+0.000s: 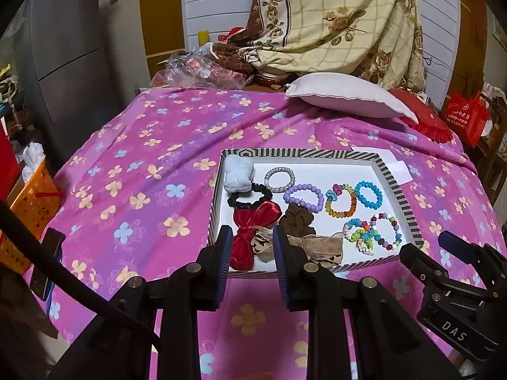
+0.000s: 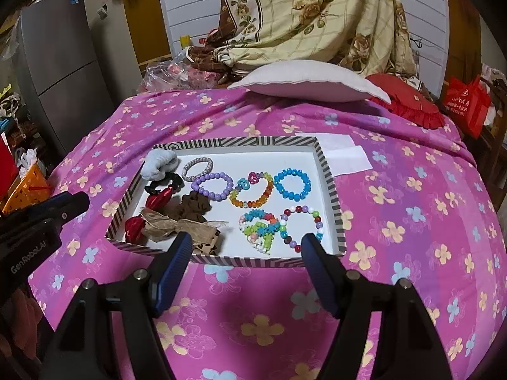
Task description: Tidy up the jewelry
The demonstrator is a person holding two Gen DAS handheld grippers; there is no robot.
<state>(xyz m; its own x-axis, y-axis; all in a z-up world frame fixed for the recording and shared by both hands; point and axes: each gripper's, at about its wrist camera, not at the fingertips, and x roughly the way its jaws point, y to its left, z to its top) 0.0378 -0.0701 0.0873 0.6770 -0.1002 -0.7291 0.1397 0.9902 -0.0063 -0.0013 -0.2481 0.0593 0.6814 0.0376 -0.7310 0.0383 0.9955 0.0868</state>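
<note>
striped shallow cardboard tray [image 2: 329, 171] holds everything; both empty, spread, the left gripper [image 1: 250, 237] and opening right gripper [image 2: 245, 242] should lift single pieces gently.

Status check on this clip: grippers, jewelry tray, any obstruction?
Left gripper open, empty; right gripper empty, jaws opening. Bead bracelets and hair ties lie in striped-rim white tray. Nothing blocking.

Bracelets [image 2: 253, 194] in tray [image 2: 326, 171] on bedspread [image 2: 412, 221]
</note>
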